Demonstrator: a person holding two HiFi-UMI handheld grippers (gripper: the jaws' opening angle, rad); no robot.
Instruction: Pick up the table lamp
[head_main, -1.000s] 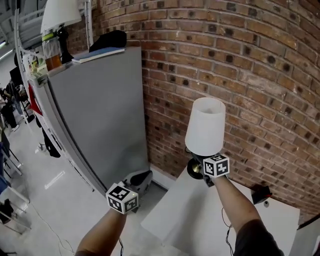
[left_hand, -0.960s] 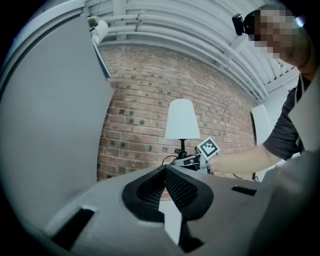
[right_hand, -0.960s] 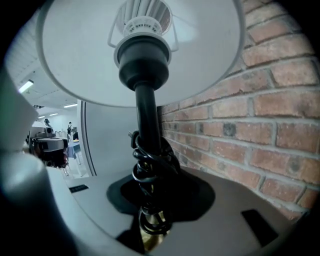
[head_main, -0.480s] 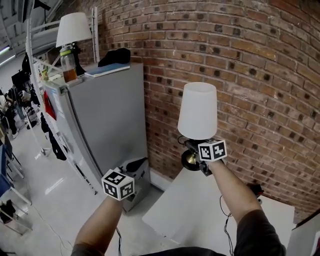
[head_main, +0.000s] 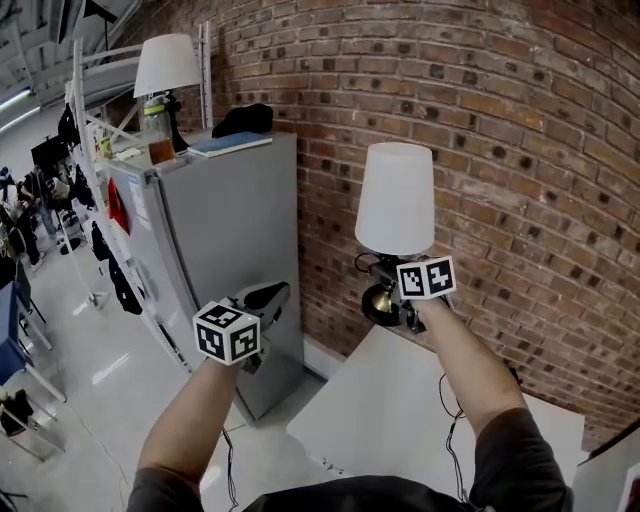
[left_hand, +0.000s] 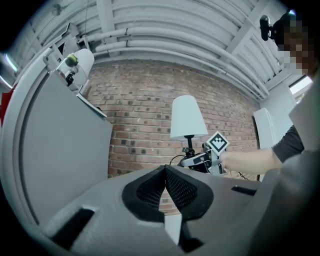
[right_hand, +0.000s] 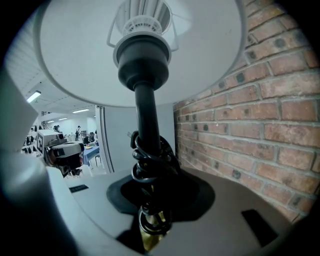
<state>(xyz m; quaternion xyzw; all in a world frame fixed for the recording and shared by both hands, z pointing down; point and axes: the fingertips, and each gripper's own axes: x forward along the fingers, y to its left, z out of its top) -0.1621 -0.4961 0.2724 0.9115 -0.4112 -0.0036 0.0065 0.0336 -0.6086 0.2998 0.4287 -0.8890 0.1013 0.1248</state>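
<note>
The table lamp (head_main: 396, 200) has a white shade, a thin black stem with its cord coiled round it, and a brass-and-black base. It hangs upright in the air above the white table (head_main: 400, 420), close to the brick wall. My right gripper (head_main: 392, 300) is shut on the lamp's stem (right_hand: 147, 120) just above the base, the jaws closed round the cord coil (right_hand: 150, 165). My left gripper (head_main: 262, 298) is raised at the left, in front of the grey cabinet. Its pads (left_hand: 172, 187) meet with nothing between them. The lamp (left_hand: 187, 117) and right gripper (left_hand: 200, 161) also show in the left gripper view.
A tall grey cabinet (head_main: 220, 230) stands left of the table, against the brick wall (head_main: 520, 150). A second white-shaded lamp (head_main: 168, 65), a bottle of amber liquid (head_main: 160, 140), a blue book (head_main: 230, 144) and a black cap (head_main: 245, 118) are on top.
Both grippers have risen. The lamp has gone up with the right gripper, away from the white table. The left gripper now sits higher in front of the cabinet.
</note>
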